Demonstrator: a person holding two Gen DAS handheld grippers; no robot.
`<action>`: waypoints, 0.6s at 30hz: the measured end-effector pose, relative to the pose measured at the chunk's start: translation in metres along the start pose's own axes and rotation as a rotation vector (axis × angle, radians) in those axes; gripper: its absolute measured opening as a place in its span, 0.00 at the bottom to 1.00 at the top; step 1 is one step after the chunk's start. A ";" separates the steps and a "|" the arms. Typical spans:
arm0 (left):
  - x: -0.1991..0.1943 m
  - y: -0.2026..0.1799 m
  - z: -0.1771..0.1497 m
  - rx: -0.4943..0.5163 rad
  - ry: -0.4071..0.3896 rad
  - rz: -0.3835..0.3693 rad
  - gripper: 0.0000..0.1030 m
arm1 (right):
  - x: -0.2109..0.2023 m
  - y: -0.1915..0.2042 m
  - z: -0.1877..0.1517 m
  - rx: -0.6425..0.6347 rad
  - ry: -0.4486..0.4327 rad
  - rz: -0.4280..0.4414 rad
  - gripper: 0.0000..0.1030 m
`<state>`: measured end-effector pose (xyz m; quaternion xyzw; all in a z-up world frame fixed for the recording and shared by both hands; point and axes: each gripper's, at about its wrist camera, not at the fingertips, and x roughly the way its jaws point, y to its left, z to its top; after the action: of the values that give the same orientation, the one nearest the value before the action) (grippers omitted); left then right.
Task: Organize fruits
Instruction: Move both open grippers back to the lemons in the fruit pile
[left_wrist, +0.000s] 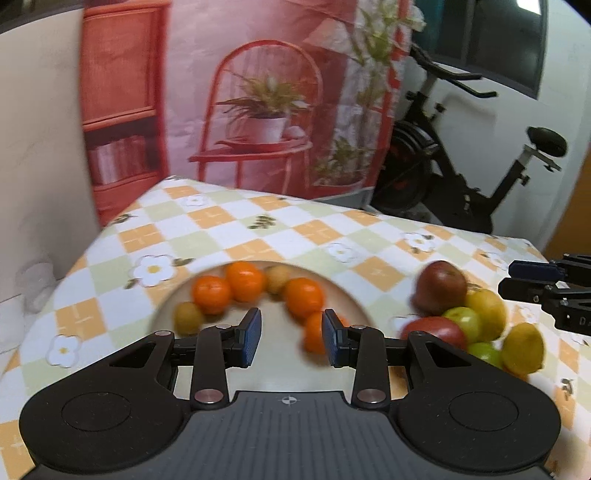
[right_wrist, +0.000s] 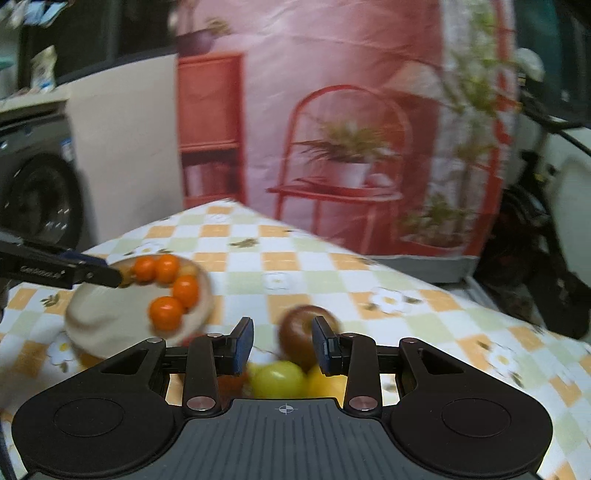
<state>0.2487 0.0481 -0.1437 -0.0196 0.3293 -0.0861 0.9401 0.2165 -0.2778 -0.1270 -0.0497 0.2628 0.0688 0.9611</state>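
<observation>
Your left gripper (left_wrist: 291, 338) is hovering, jaws parted and empty, over the round beige plate (left_wrist: 343, 291) of glossy oranges (left_wrist: 211, 294); your right gripper (right_wrist: 282, 345) (empty too) is gaping above the smooth dark-red apple (right_wrist: 295, 332).

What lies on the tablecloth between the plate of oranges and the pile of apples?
Nothing: in the left wrist view only bare checked tablecloth separates the plate from the pile of apples.

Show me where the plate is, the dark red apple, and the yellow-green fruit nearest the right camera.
plate (right_wrist: 92, 325), right wrist view, bare cream inside surface.
dark red apple (left_wrist: 441, 286), left wrist view, middle of its side.
yellow-green fruit (right_wrist: 277, 378), right wrist view, top of its skin.
</observation>
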 end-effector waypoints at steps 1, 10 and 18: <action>0.000 -0.006 0.000 0.011 0.000 -0.007 0.37 | -0.005 -0.006 -0.004 0.010 -0.005 -0.010 0.31; 0.006 -0.062 0.000 0.097 0.011 -0.081 0.37 | -0.044 -0.051 -0.050 0.107 -0.006 -0.063 0.33; 0.019 -0.094 -0.002 0.140 0.049 -0.119 0.37 | -0.053 -0.056 -0.083 0.139 0.009 -0.032 0.39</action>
<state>0.2478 -0.0478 -0.1484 0.0286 0.3436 -0.1647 0.9241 0.1387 -0.3495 -0.1671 0.0129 0.2703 0.0349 0.9620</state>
